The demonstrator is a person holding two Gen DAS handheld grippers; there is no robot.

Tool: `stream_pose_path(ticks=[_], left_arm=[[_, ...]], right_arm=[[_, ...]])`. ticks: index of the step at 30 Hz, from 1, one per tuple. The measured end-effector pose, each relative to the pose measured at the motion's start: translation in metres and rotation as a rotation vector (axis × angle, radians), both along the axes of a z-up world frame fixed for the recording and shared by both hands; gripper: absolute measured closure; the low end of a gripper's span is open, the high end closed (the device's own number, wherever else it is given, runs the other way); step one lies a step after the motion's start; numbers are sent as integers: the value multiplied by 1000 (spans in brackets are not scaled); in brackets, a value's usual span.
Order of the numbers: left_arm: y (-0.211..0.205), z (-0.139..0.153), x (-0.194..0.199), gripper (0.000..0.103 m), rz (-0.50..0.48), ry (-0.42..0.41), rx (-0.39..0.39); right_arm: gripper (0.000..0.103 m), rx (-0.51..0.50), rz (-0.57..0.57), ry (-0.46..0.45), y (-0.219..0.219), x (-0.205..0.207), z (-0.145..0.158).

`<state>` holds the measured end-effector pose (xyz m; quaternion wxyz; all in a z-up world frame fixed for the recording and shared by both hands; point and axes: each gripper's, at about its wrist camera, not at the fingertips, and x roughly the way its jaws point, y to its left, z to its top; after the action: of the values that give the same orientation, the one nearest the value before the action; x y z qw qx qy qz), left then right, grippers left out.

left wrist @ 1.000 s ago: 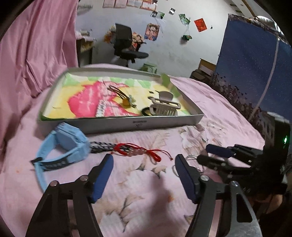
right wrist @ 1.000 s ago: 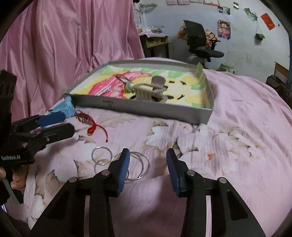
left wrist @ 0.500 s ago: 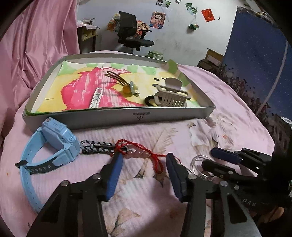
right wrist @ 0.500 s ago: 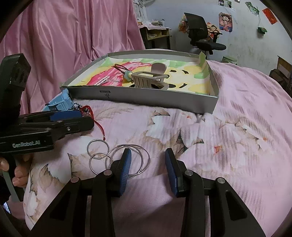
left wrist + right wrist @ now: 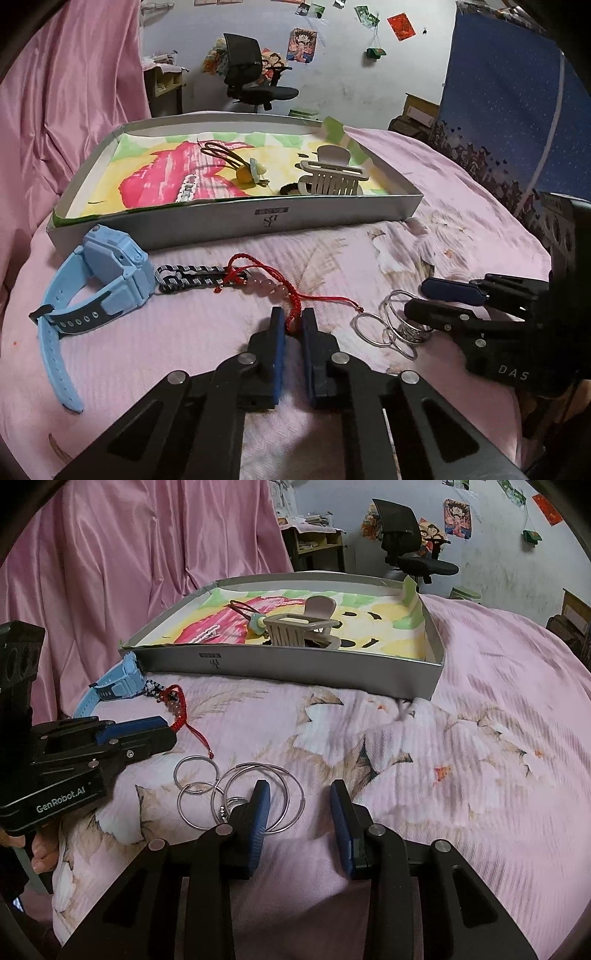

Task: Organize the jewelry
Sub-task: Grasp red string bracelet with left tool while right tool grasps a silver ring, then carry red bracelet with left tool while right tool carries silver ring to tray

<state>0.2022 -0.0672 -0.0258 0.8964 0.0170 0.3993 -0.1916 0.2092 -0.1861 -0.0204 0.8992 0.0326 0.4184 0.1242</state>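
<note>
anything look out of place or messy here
Yes. Several pieces lie on the bedspread in front of the box, not in it: a blue watch, a red bead bracelet tangled with a striped strap, and loose silver rings. The left gripper is shut on the bracelet's cord.

Counts, bedspread: 1 blue watch [image 5: 110,275]. 1 black-white braided strap [image 5: 192,277]. 1 red cord bracelet [image 5: 273,286] w/ approx 4 pink beads. Silver rings [image 5: 240,794]: at least 4 big loops, plus small ones bunched, no. unclear.

In 1 grey tray [image 5: 236,218]: 1 beige claw clip [image 5: 332,173], 1 hair tie [image 5: 236,162] w/ charm, 1 pale chain piece [image 5: 187,188], 1 dark band [image 5: 290,189].

Grippers: 2.
</note>
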Motion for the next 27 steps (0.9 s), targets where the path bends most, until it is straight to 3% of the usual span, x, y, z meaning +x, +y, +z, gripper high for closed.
stream_pose_path(ticks=[9,13,16,27], left_arm=[[7,-2,-17,95,-17,-44,-57],[11,-2,-19,95,-13,-52,-81],[14,-2,-20,95,-8,-55,-103],[20,3,-27,96,-10,-91,-141]], right_arm=[[74,-7,32,16,5,-1,-2],[93,-3,32,8,5,-2,-2],[98,13,25,-9,3,-3,-1],[98,74,-13,-145,-7,-18,20]])
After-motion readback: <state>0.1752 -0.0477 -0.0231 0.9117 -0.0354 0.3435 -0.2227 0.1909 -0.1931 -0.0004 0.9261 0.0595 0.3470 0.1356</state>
